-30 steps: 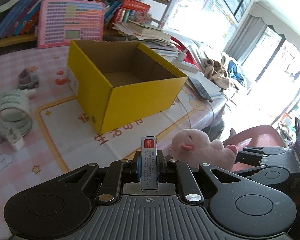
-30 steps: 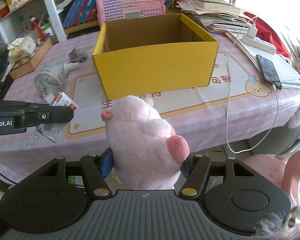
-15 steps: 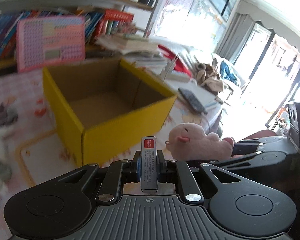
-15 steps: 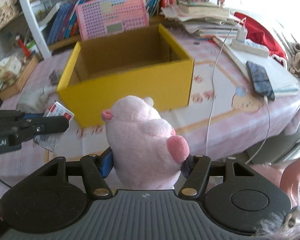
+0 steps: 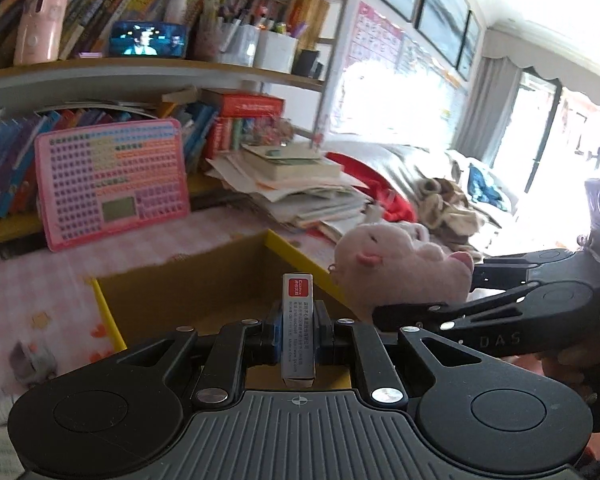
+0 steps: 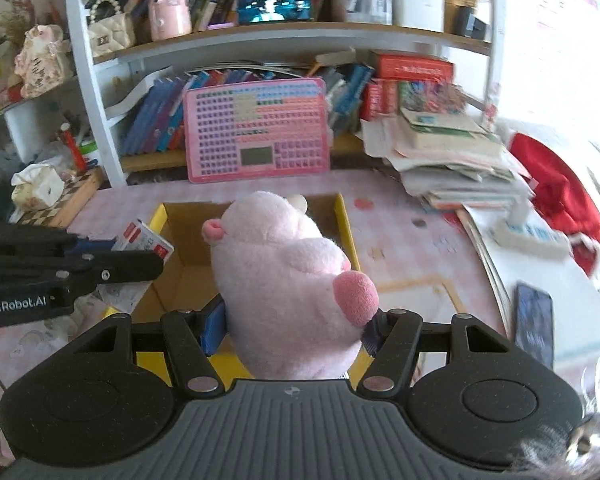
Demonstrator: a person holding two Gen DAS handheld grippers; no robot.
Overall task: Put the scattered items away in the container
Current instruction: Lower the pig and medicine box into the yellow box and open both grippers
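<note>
Claws first: my left gripper (image 5: 298, 330) is clamped tight on a slim grey box with a red label (image 5: 298, 328), which stands upright between the pads. My right gripper (image 6: 294, 326) is closed around a pink plush pig (image 6: 288, 288), its soft body squeezed between the blue-padded fingers (image 6: 214, 326), snout pointing left. Both loads hang over the open yellow cardboard box (image 6: 346, 232), the container, which sits on a pink checked tablecloth (image 6: 400, 240); its brown inside shows just beneath and beyond each claw. From the right camera, the left claw reaches in from the left with the slim box over the container's left wall. Beyond the container's far side a pink toy keyboard tablet (image 6: 256, 124) leans against shelves of books. To the right lies a messy stack of papers and books (image 6: 448, 160), and nearer, a dark phone (image 6: 534, 328) rests flat at the table's right edge
</note>
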